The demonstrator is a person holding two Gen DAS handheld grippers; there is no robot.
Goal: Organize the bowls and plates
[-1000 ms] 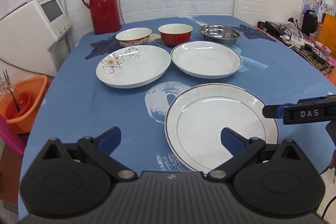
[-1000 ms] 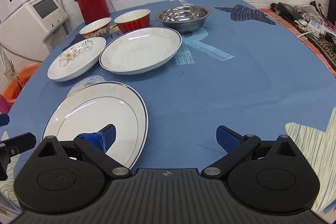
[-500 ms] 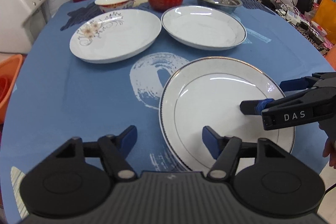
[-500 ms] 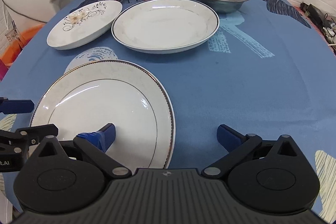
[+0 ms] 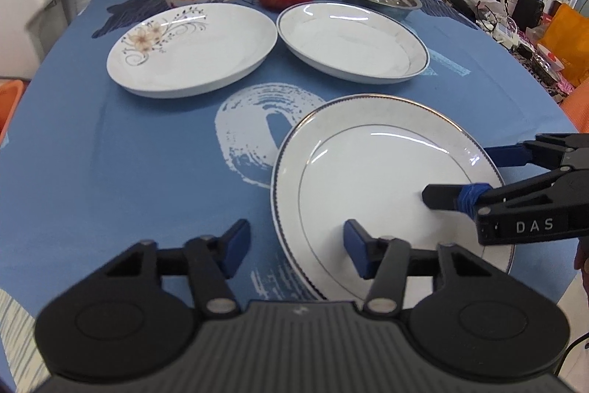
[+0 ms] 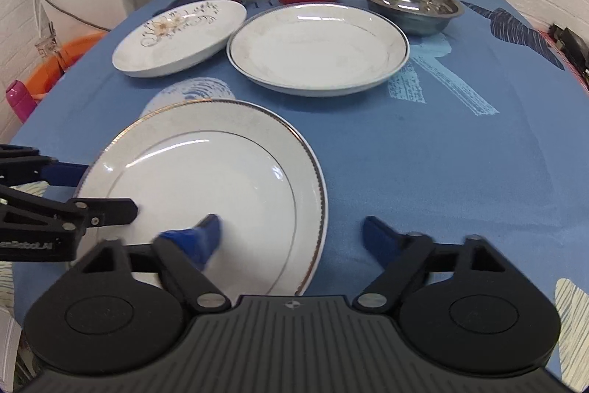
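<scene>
Plates and bowls sit spread over the blue-clothed desk (image 5: 73,142), none stacked yet. Nearest is the gold-rimmed plate (image 5: 368,179), lying flat at the near edge, and both tools converge on it from opposite sides. The left hand-held gripper (image 5: 292,247) has its jaws spread, straddling the plate's left rim: one finger is over the cloth, the other over the plate's well. The right hand-held gripper (image 6: 291,236) is likewise spread and straddles the right rim, its inner finger blurred above the white surface. Neither pinches anything. A round plate has no long axis, so the approach depends only on rim position, and the two grippers look equally near. Beyond lie the flowered plate (image 5: 191,46) and the blue-rimmed deep plate (image 5: 353,41), likely stacking partners.
</scene>
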